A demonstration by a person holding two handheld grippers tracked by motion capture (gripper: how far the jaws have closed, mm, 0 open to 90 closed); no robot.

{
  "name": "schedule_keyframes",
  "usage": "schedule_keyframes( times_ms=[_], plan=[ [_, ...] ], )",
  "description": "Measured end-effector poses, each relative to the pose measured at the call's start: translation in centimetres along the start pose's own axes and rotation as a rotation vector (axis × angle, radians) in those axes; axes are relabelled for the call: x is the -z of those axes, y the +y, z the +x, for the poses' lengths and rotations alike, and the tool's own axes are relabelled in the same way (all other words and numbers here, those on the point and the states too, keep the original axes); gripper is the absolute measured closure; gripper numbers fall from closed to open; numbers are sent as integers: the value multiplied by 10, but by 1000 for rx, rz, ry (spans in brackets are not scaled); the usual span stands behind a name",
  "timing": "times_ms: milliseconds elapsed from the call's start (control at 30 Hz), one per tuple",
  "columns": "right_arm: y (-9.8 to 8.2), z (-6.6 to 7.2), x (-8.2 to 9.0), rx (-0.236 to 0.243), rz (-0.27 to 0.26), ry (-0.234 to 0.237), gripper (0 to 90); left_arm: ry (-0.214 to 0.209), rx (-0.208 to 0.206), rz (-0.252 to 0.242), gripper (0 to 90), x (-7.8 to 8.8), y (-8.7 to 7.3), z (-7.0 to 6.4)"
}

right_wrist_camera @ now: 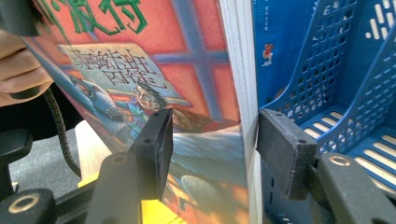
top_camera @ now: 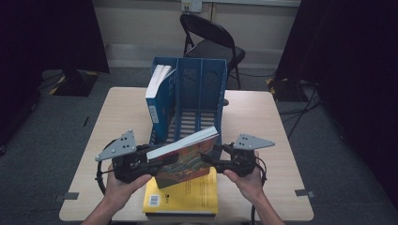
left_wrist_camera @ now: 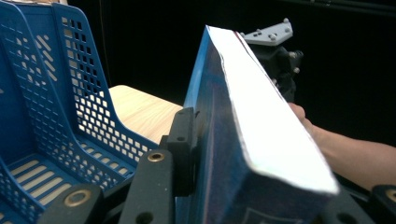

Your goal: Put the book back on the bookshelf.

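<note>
A book with a red and blue illustrated cover point(top_camera: 187, 157) hangs tilted above the table's front, in front of a blue file rack point(top_camera: 202, 89). My left gripper point(top_camera: 157, 161) is shut on the book's left end; in the left gripper view its pads press on the book point(left_wrist_camera: 261, 116). My right gripper point(top_camera: 211, 159) is at the book's right end. In the right gripper view its jaws stand on either side of the book point(right_wrist_camera: 140, 56), one by the cover and one by the page edge, and I see no firm press. The right gripper point(right_wrist_camera: 212, 149) reads as open.
The rack has several slots; a blue book point(top_camera: 157, 93) stands in its left one. A yellow book point(top_camera: 187, 197) lies flat on the wooden table point(top_camera: 263, 117) under the held book. A black folding chair point(top_camera: 211, 42) stands behind the table.
</note>
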State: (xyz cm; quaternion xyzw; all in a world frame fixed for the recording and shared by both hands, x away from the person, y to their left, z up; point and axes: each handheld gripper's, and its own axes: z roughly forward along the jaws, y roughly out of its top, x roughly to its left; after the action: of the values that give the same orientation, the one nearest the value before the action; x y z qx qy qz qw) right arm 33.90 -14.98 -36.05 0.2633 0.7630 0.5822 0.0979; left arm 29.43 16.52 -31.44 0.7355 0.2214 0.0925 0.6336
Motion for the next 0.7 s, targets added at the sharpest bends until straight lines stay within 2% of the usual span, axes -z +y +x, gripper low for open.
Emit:
schedule_keyframes(
  times_ms=[100, 200, 233, 300, 400, 467, 533, 567, 600, 700],
  plan=[
    [3, -1, -5, 1, 7, 6, 459, 19, 9, 8, 658, 2, -1, 2],
    [3, -3, -9, -3, 14, -9, 463, 88, 7, 33, 682, -2, -4, 4],
    [2, -4, -10, -2, 13, -11, 465, 90, 16, 38, 682, -4, -6, 6],
    [2, -5, -11, -9, 12, -10, 467, 85, 20, 10, 682, -5, -9, 7],
    [2, -6, -11, -11, 5, -12, 467, 85, 8, 42, 683, -7, -9, 8],
    [1, -7, -13, -17, -1, -8, 467, 90, 25, 72, 677, -12, -13, 11],
    [1, -7, -14, -18, -1, -9, 468, 91, 86, 43, 660, -16, -19, 13],
    [2, -7, -14, -16, 0, -9, 468, 97, 84, 53, 648, -20, -21, 13],
    [2, -7, -14, -17, 2, -9, 464, 101, 65, 61, 652, -21, -22, 12],
    [2, -8, -13, -19, 4, -4, 464, 105, 54, 63, 649, -22, -22, 11]
  ],
)
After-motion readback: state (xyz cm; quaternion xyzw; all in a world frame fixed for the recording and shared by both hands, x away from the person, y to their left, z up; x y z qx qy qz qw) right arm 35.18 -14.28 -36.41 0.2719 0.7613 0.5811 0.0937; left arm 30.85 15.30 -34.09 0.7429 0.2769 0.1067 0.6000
